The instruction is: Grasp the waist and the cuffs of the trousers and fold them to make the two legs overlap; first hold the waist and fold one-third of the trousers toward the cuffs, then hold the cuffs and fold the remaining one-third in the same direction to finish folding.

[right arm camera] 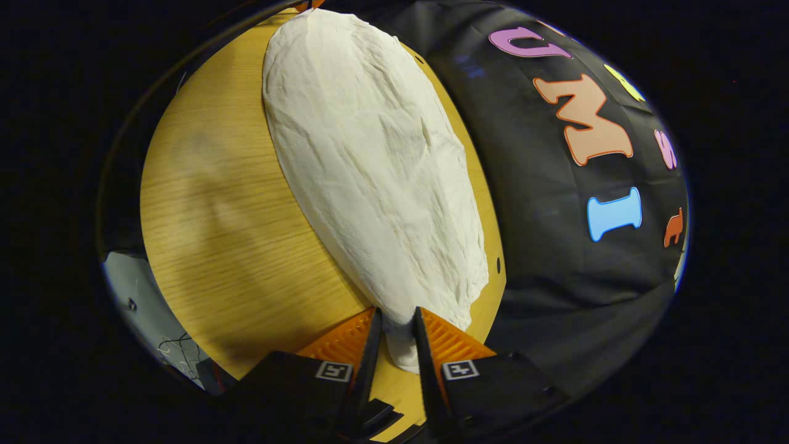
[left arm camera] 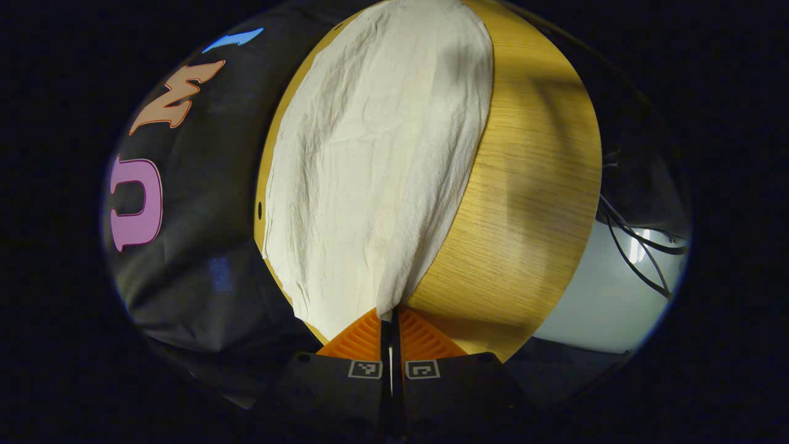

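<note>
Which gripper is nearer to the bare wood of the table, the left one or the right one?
About equal. The left gripper pinches the white trousers over the table; the right gripper clamps a bunched end just above the wood.

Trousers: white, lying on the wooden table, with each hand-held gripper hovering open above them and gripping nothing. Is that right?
Not quite. The left hand-held gripper is shut on the trousers, as the left gripper view shows; the right hand-held gripper also grips cloth. They are white and lie on the wooden table.
</note>
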`<state>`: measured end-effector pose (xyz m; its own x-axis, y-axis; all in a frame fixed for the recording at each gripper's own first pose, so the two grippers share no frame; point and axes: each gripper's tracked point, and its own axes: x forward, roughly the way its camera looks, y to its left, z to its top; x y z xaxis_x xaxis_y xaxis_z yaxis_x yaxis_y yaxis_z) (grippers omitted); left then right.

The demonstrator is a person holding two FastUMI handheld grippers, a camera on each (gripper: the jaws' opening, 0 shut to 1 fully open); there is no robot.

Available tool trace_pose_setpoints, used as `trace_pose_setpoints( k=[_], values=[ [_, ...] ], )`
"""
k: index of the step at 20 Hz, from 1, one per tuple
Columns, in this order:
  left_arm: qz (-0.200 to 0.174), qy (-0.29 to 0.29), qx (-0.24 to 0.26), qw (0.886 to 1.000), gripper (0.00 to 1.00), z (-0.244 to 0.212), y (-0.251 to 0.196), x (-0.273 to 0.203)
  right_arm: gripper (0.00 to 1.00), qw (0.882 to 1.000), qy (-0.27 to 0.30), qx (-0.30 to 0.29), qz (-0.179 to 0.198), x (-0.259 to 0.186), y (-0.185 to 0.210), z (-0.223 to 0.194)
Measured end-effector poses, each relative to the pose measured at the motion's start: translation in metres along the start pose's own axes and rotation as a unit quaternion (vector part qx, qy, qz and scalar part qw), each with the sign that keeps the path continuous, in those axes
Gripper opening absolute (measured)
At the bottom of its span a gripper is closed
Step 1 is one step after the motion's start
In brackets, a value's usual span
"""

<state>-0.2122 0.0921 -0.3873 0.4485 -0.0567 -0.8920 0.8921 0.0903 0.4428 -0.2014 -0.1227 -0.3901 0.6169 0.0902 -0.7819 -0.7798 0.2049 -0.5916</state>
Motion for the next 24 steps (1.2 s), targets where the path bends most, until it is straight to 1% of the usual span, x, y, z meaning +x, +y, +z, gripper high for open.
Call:
trace_pose_setpoints(
  k=[1, 2, 3, 4, 6, 7, 8, 13, 17, 18, 19, 21, 22, 23, 24],
  values=[
    [0.001, 0.001, -0.001, 1.000, 0.00, 0.000, 0.000, 0.000, 0.31, 1.000, 0.003, 0.003, 0.003, 0.000, 0.003, -0.002],
    [0.002, 0.001, -0.001, 1.000, 0.00, 0.000, -0.001, 0.001, 0.17, 1.000, 0.005, 0.003, 0.001, -0.001, 0.002, -0.001],
    [0.002, 0.002, -0.005, 1.000, 0.00, 0.000, 0.000, 0.002, 0.17, 1.000, 0.008, 0.012, 0.001, -0.001, 0.000, -0.002],
    [-0.001, 0.004, -0.013, 1.000, 0.00, -0.001, 0.001, 0.003, 0.11, 0.999, 0.013, 0.038, 0.013, 0.001, 0.001, -0.005],
    [-0.002, 0.009, -0.028, 1.000, 0.00, -0.002, 0.003, 0.002, 0.11, 0.999, 0.011, 0.047, 0.008, -0.004, -0.007, -0.001],
    [0.006, 0.010, -0.034, 0.999, 0.00, -0.002, 0.007, 0.000, 0.08, 0.999, 0.007, 0.046, 0.001, -0.006, -0.012, 0.000],
    [0.011, 0.012, -0.038, 0.999, 0.00, -0.003, 0.010, -0.002, 0.11, 0.999, 0.004, 0.052, -0.009, -0.009, -0.019, 0.002],
    [0.054, 0.020, -0.060, 0.997, 0.00, 0.001, 0.051, -0.010, 0.11, 0.992, -0.015, 0.105, -0.061, -0.015, -0.060, 0.013],
    [0.085, 0.035, -0.095, 0.991, 0.00, 0.004, 0.084, -0.011, 0.11, 0.984, -0.041, 0.143, -0.098, -0.012, -0.097, 0.027],
    [0.093, 0.039, -0.103, 0.990, 0.00, 0.005, 0.092, -0.013, 0.08, 0.981, -0.048, 0.154, -0.103, -0.010, -0.106, 0.032],
    [0.101, 0.044, -0.112, 0.988, 0.00, 0.009, 0.100, -0.016, 0.11, 0.979, -0.056, 0.167, -0.104, -0.007, -0.111, 0.035],
    [0.123, 0.054, -0.128, 0.983, 0.00, 0.020, 0.116, -0.029, 0.11, 0.974, -0.066, 0.185, -0.111, -0.003, -0.125, 0.041],
    [0.136, 0.050, -0.133, 0.980, 0.00, 0.024, 0.127, -0.034, 0.08, 0.972, -0.069, 0.192, -0.114, -0.001, -0.133, 0.045],
    [0.147, 0.046, -0.137, 0.979, 0.00, 0.027, 0.135, -0.037, 0.08, 0.971, -0.069, 0.198, -0.119, 0.000, -0.142, 0.047],
    [0.155, 0.040, -0.140, 0.977, 0.00, 0.032, 0.133, -0.046, 0.08, 0.968, -0.066, 0.205, -0.126, 0.000, -0.151, 0.049]
  ],
)
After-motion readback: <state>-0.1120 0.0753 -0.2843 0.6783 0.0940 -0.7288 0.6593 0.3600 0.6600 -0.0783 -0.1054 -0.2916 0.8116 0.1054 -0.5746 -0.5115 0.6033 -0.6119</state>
